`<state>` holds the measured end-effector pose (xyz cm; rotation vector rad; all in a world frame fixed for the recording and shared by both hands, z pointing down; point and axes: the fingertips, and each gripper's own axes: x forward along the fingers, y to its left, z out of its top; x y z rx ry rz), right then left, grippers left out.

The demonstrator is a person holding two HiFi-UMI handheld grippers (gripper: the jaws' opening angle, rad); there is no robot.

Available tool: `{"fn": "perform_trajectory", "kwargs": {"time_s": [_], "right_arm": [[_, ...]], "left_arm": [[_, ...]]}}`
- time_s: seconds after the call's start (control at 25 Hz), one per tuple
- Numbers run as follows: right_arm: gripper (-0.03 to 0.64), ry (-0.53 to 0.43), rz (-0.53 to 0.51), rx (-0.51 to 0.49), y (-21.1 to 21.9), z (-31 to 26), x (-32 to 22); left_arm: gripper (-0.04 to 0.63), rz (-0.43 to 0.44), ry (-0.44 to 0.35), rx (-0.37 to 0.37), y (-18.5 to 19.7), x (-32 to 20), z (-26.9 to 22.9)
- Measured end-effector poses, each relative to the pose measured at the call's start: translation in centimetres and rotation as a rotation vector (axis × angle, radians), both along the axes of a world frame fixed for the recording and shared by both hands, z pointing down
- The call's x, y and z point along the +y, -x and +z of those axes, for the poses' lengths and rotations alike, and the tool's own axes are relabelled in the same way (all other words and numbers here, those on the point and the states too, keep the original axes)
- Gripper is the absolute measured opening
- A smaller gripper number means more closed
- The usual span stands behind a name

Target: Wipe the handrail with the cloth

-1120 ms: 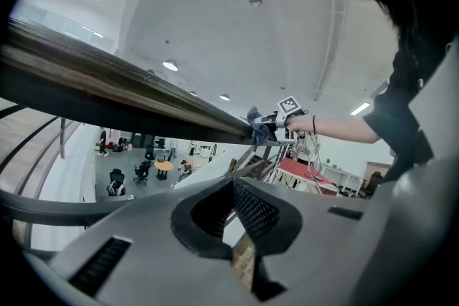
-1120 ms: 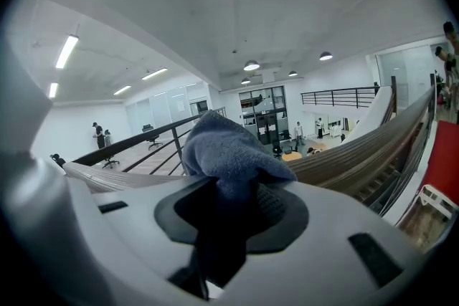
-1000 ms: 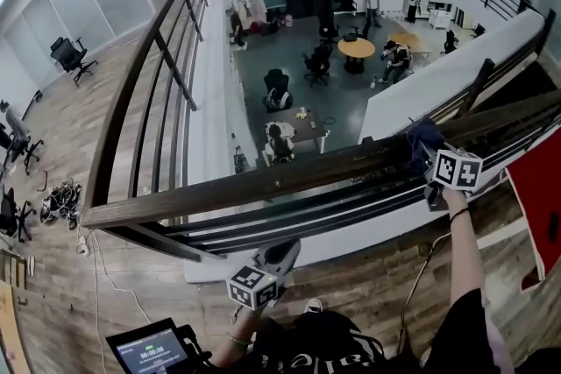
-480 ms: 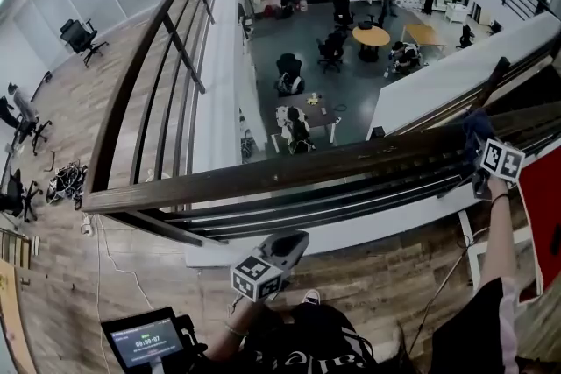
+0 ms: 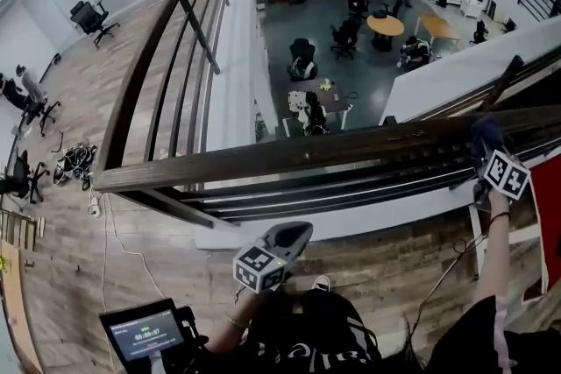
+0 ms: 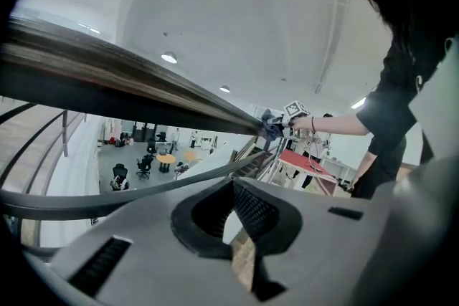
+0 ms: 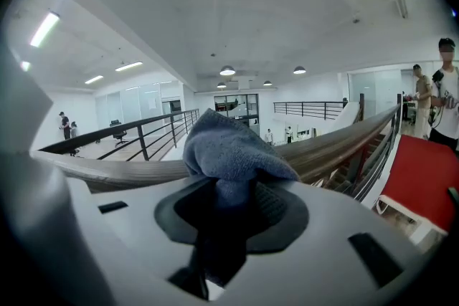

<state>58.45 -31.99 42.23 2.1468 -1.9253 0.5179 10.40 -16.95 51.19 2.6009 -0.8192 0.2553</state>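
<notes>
Step in hand: wiping stroke along handrail.

To do well: keep right gripper pinching cloth firmly, press wad flat onto rail top, slide steadily along length, no lifting mid-stroke.

Left gripper idle below rail, jaws pressed together, nothing between.

Cloth: blue, fuzzy, bunched into wad; sits toward handrail's right end, seemingly touching wood.

Handrail: long, dark brown plank, streaked grain.

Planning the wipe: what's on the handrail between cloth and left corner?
Nothing: head view shows bare handrail from the cloth to that corner.
</notes>
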Motion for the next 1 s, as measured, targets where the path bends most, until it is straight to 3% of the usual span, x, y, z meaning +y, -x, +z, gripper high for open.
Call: {"fn": "perform_trajectory", "kwargs": {"time_s": [0.16,0.24,0.76,1.0], "right_arm": [[0.103,0.030,-0.066,-0.018,5.9,3.0,2.7],[0.103,0.047,-0.117,-0.015,10.8,4.1,4.3],[0.103,0.181,-0.396,-0.242,57.4,10.2,11.0],[0.103,0.255,-0.566,-0.275,73.0,13.9,10.9]], "left_arm": [[0.002,-0.044,-0.014,-0.009,2.4,-0.4,0.5],[0.002,-0.057,-0.015,-0.003,4.7,0.0,0.5],[0.002,-0.123,-0.008,-0.022,31.4,4.6,-1.3],[0.002,-0.189,0.000,-0.026,37.1,5.4,0.7]]}}
